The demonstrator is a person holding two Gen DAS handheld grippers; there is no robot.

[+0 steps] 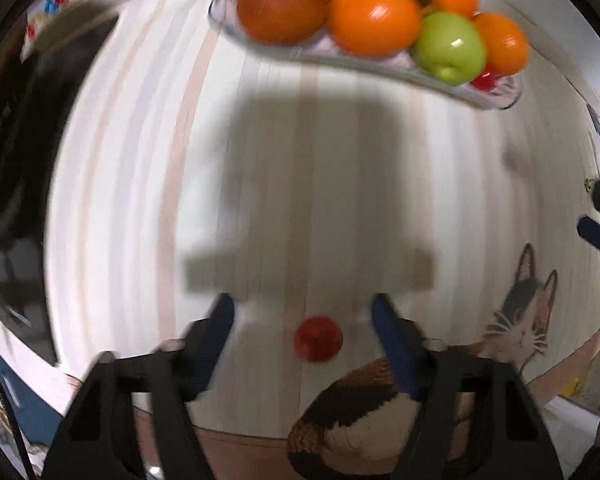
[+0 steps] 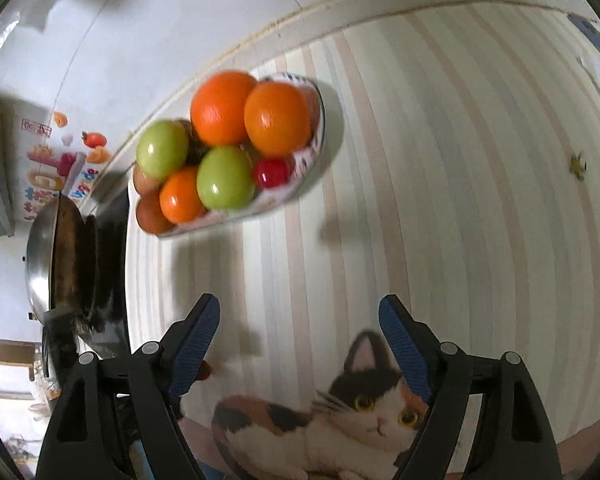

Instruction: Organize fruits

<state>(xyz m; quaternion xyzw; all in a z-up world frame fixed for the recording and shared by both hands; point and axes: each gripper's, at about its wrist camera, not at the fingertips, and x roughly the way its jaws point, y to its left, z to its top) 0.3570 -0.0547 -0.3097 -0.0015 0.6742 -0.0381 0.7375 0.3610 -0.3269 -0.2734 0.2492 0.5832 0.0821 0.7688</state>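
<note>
1. Red and small, a single round fruit (image 1: pixel 318 338) is seen in the left wrist view lying loose on the striped tablecloth (image 1: pixel 140 200), near the table's front edge and just beside the printed cat (image 1: pixel 380 412). It is framed between the fingers of the left gripper (image 1: pixel 303 312), which are spread wide and hold nothing. Contact with the fruit is not visible; the view is blurred.

2. Toward the far edge, in the same view, a glass plate (image 1: pixel 496 98) is shown heaped with oranges (image 1: pixel 374 18) and green apples (image 1: pixel 449 47), well apart from the loose fruit.

3. The step in hand is judged to be the pickup of this stray fruit. The next move is judged to call for lowering the fingers around it, closing gently so that it is not squeezed out, and carrying it to the plate.

4. In the right wrist view, the right gripper (image 2: pixel 299 318) is shown with its fingers wide apart and nothing between them, over the cat print near the front edge.

5. The plate (image 2: pixel 320 140) is seen there near the table's far edge by the wall, with another small red fruit (image 2: pixel 273 173) tucked at its rim; little free room is left, so careful placing is judged necessary.
</note>
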